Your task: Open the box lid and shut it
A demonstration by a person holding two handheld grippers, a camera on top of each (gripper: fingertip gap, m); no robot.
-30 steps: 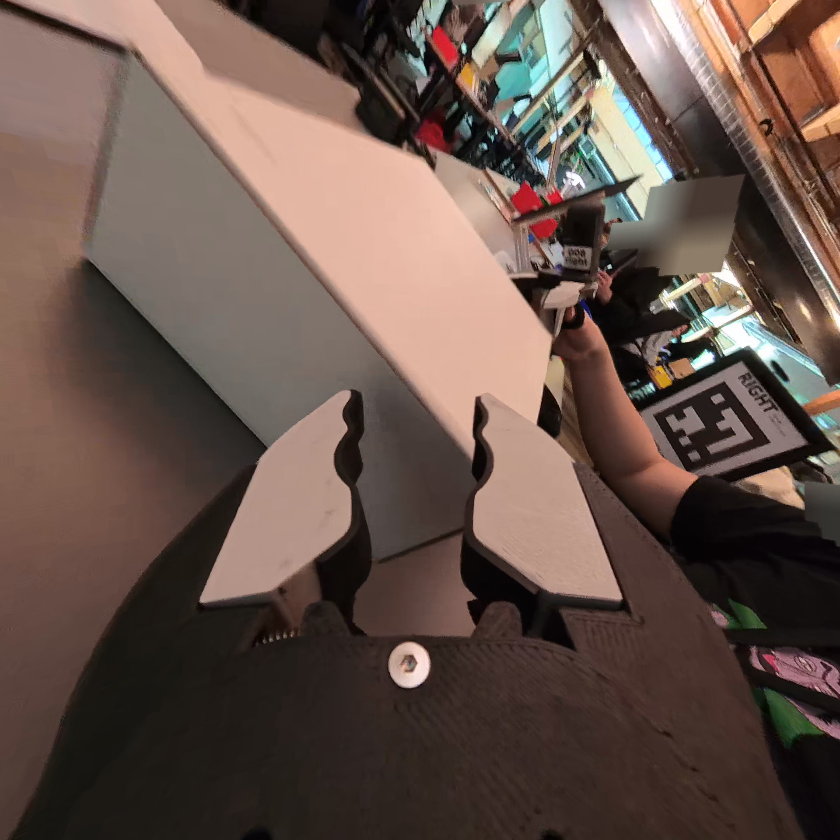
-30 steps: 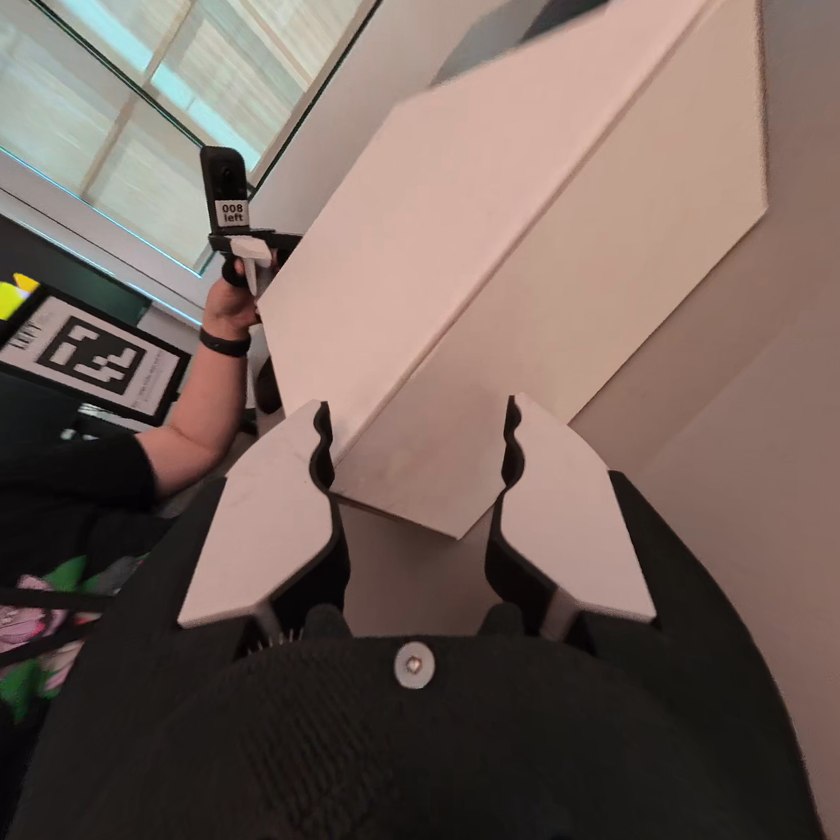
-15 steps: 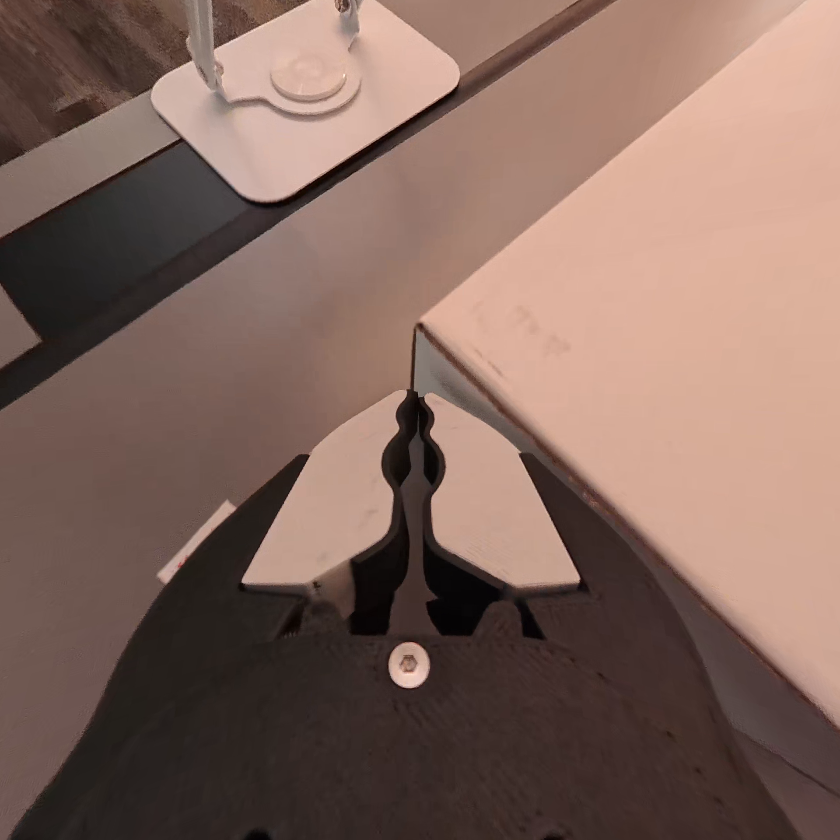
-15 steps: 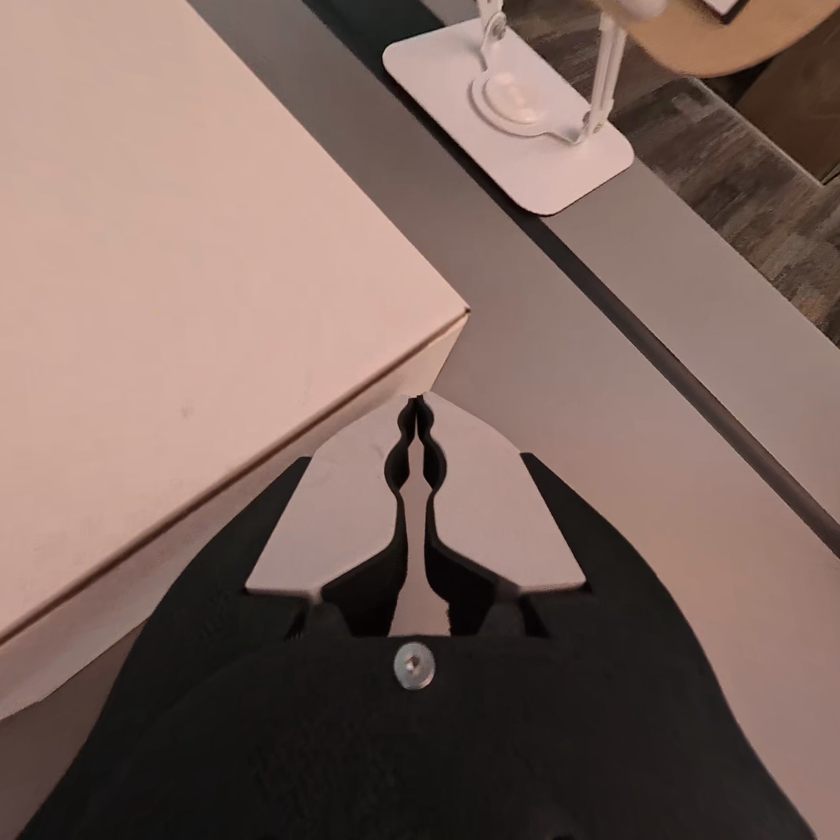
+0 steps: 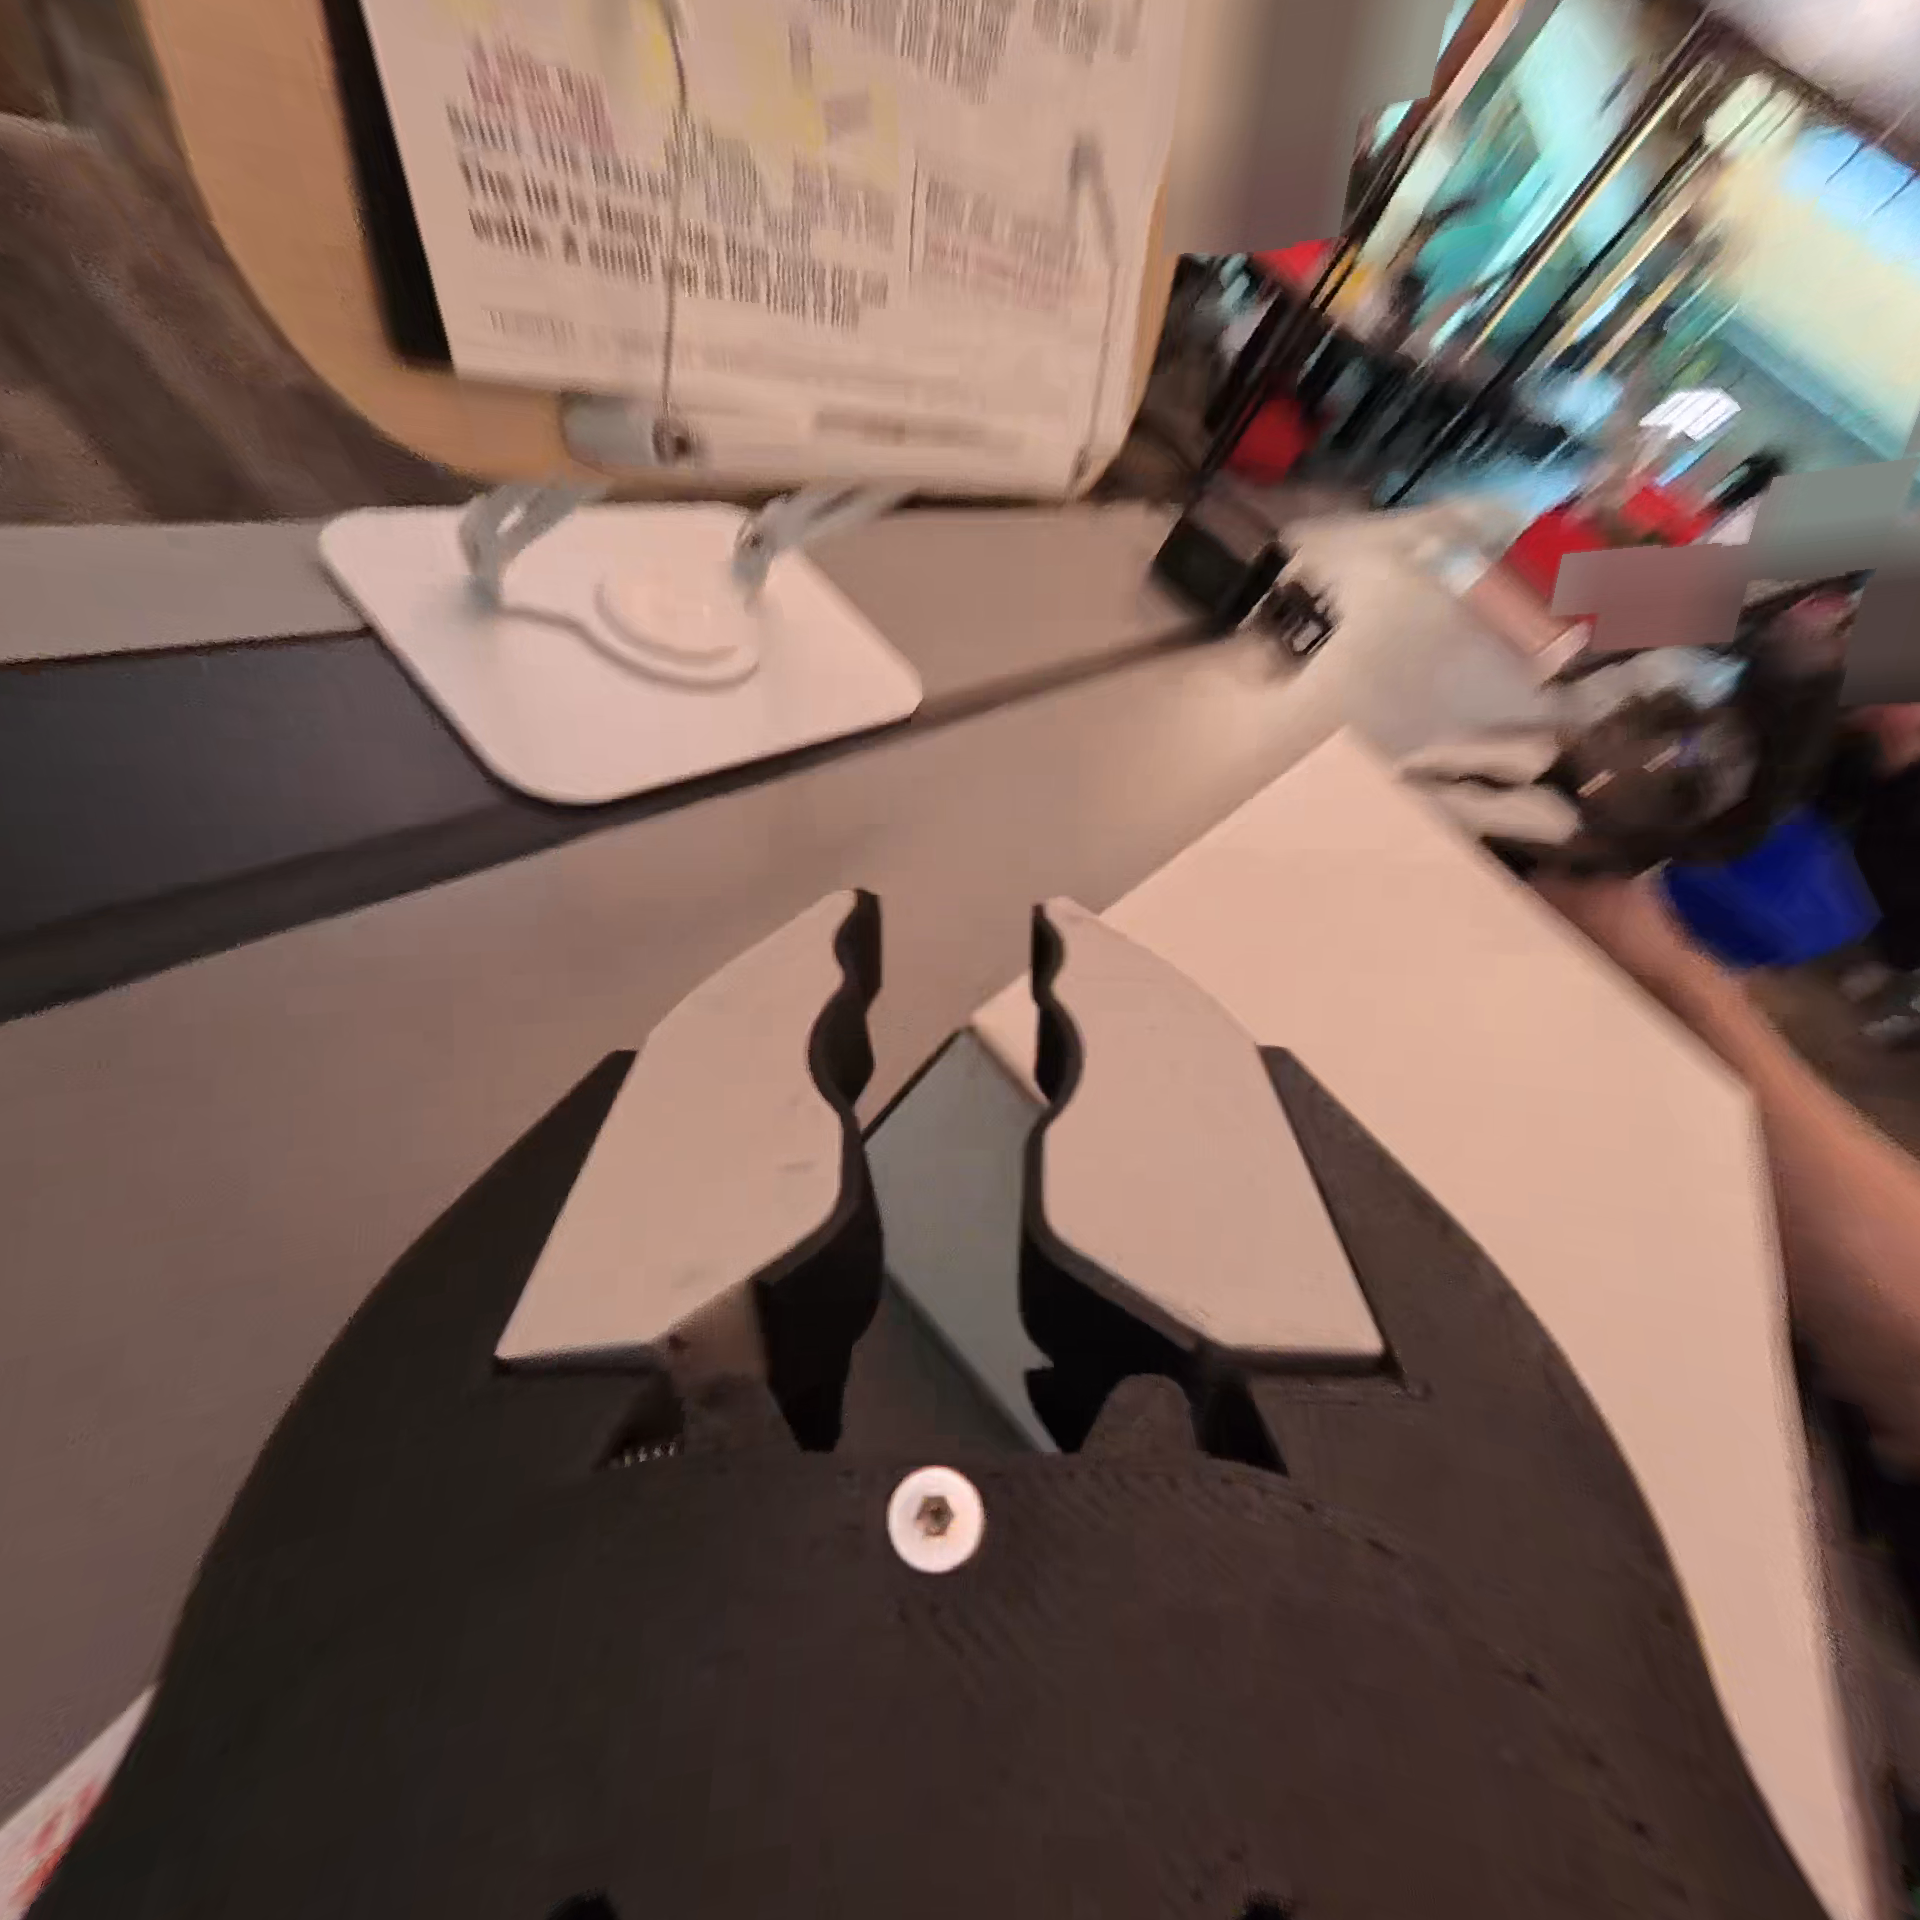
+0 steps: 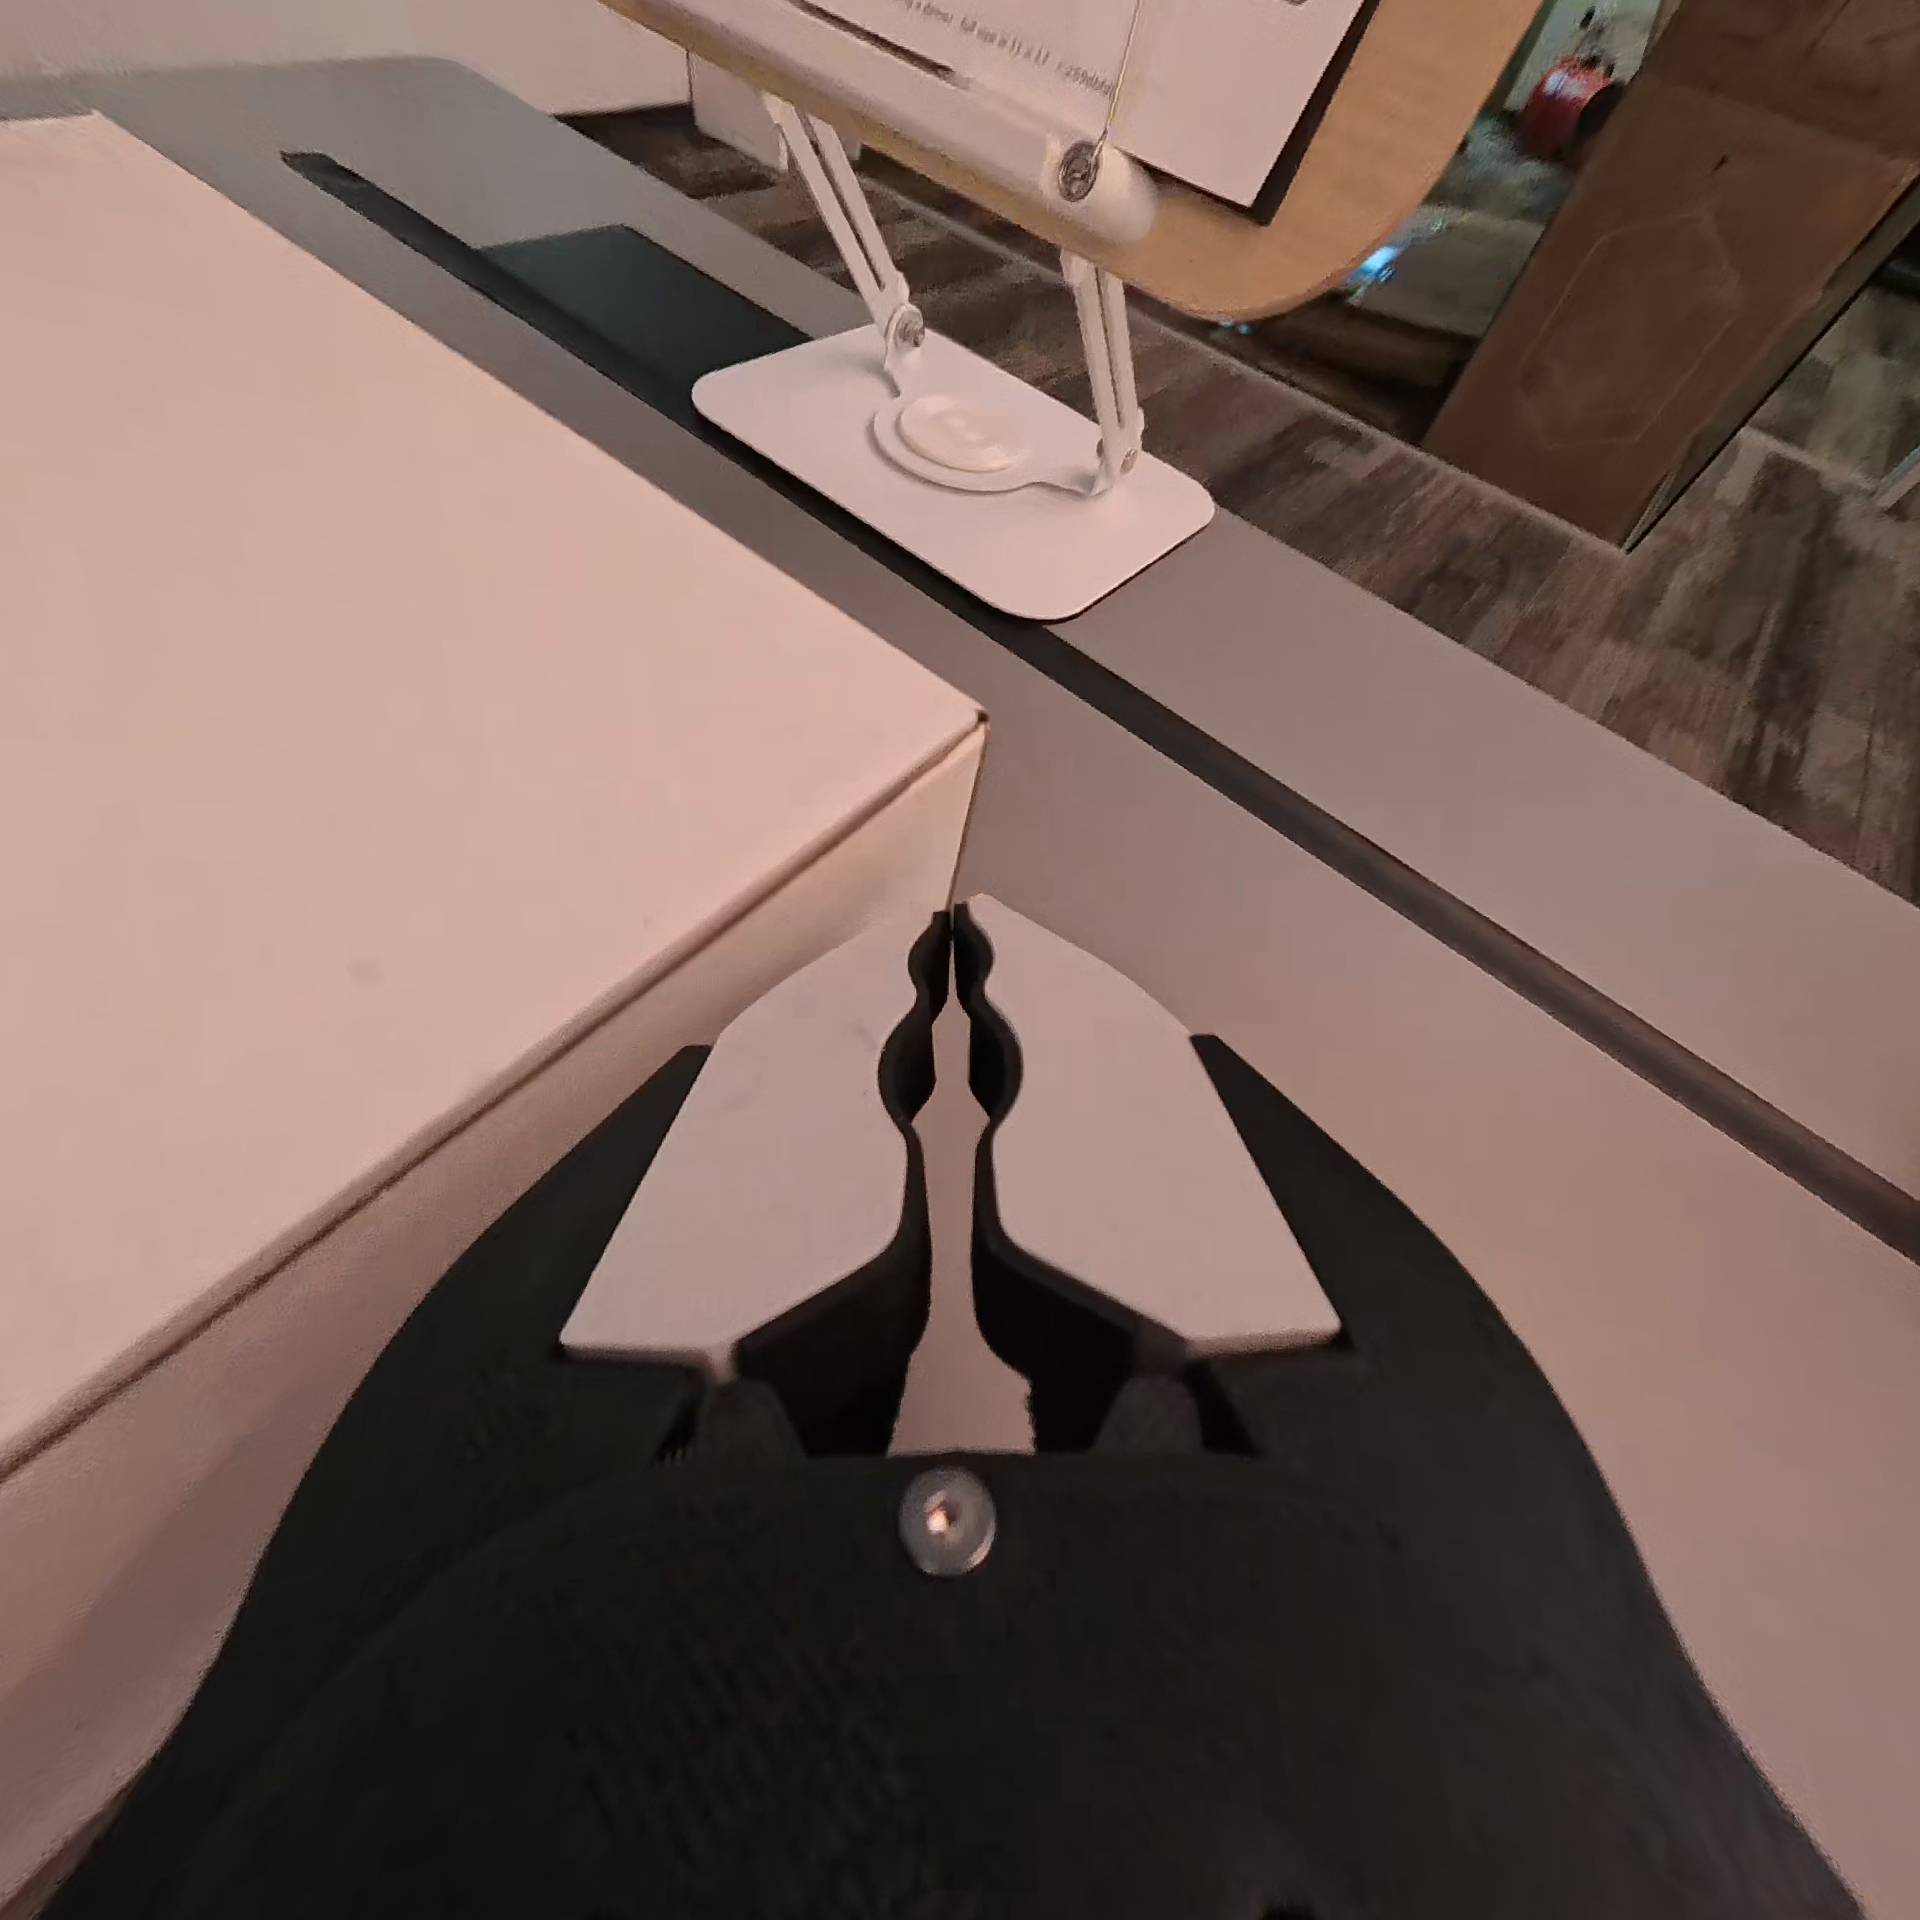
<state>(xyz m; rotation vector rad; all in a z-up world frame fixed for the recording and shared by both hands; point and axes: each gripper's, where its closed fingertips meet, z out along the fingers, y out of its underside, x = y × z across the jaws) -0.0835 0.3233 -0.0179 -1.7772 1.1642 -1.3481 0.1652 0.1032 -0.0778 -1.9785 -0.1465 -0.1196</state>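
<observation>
The right gripper (image 6: 953,920) has its jaws pinched together on nothing, tips just beside the near right corner of the white box (image 6: 395,644). The left gripper (image 5: 954,914) has jaws partly spread and empty, straddling the box's left corner (image 5: 1351,1091). The lid looks down flat on the grey tabletop (image 6: 1351,1039). I'd judge either lifting is about to start or closing is finished; any next move needs purchase under the lid's edge.

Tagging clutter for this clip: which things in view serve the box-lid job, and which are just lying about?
Job:
- white box, lid down
- left gripper, open at a box corner
- right gripper, shut beside a box corner

Lying about:
- white stand base
- wooden board carrying printed paper
- grey table
</observation>
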